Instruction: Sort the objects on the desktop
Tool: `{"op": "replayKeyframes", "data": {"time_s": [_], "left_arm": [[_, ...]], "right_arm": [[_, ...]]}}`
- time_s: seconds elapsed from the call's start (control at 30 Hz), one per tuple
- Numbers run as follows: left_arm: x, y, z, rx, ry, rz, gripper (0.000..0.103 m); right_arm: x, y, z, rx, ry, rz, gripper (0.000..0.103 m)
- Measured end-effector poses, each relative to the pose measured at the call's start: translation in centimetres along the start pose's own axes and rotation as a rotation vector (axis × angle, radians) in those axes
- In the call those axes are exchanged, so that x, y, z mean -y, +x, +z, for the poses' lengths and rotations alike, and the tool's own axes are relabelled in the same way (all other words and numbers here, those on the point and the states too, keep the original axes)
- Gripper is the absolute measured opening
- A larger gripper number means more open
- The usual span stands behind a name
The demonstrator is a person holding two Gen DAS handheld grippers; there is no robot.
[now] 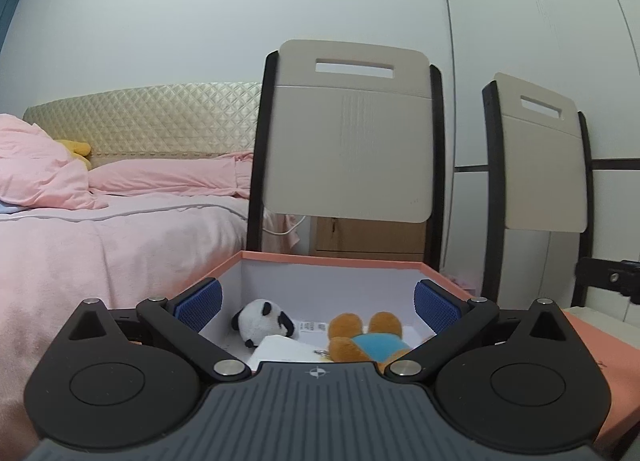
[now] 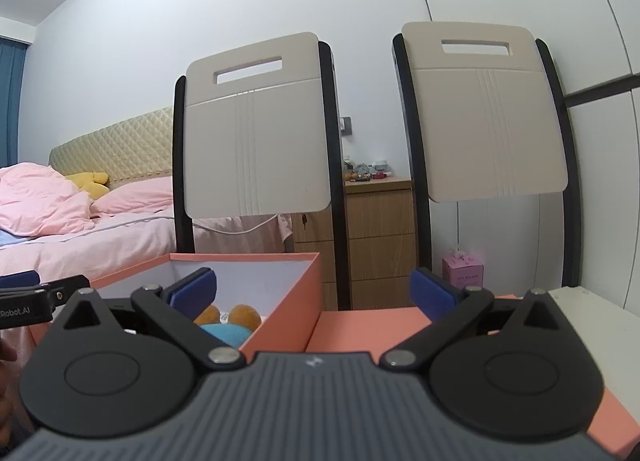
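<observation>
An open salmon-pink box with a white inside stands right in front of me. Inside lie a panda plush, an orange bear plush in a blue shirt and some white paper. My left gripper hovers over the box, open and holding nothing. The right wrist view shows the same box from its right side, with the bear partly visible. My right gripper is open and holds nothing; it stands over the box's right corner and the flat pink lid beside it.
Two beige chair backs stand just beyond the box. A bed with pink bedding fills the left. A wooden drawer unit with small items on top and a small pink carton sit by the wall.
</observation>
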State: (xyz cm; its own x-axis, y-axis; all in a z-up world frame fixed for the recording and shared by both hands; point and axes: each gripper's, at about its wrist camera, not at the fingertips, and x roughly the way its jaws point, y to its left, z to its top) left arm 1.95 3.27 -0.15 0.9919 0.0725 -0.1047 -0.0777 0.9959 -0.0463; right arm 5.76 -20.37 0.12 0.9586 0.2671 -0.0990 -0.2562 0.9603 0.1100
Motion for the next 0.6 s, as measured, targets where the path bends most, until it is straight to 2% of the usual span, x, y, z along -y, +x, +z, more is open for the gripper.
{"op": "replayKeyframes", "data": {"time_s": [0.33, 0.6], "left_arm": [[2.9, -4.2, -0.2, -0.035, 0.031, -0.021, 0.103], [3.5, -7.3, -0.1, -0.053, 0.024, -0.027, 0.103]], "right_arm": [[0.6, -2.7, -0.1, 0.0, -0.004, 0.018, 0.103], [1.4, -5.2, -0.4, 0.02, 0.037, 0.012, 0.103]]}}
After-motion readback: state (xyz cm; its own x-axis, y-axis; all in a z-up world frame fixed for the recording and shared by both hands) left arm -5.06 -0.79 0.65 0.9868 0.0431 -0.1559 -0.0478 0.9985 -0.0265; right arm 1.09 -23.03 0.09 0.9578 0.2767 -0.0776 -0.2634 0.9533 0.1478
